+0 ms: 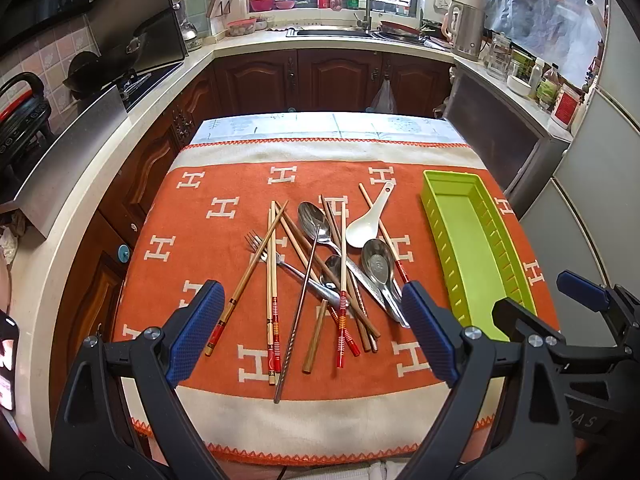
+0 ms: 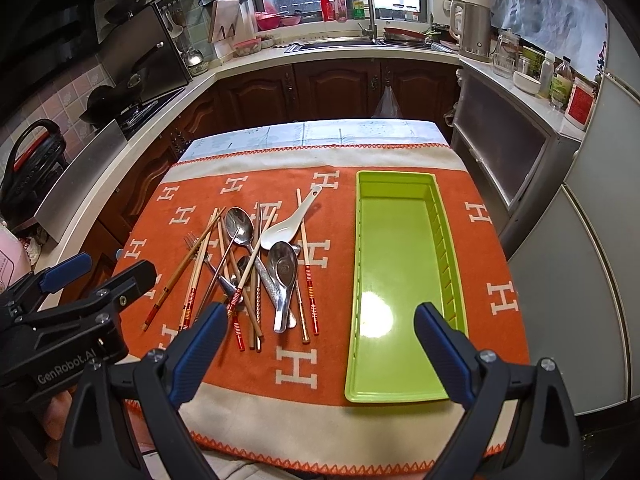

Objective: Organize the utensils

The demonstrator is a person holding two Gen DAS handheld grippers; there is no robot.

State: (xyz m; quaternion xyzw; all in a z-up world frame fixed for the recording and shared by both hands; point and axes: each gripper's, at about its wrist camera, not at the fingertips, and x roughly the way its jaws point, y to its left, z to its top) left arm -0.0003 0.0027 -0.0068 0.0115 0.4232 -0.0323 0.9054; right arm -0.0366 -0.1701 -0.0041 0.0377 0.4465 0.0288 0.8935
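Your left gripper (image 1: 312, 328) hangs wide open over the pile of utensils (image 1: 320, 272); your right gripper (image 2: 320, 344) gapes above the green tray's (image 2: 360, 280) near end.

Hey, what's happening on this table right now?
A person holds a two-finger gripper in each hand over an orange cloth. The left gripper hangs open above a jumbled pile of chopsticks, metal spoons, a fork and a white spoon. The right gripper is open near the green tray, which holds nothing. No utensil is gripped yet.
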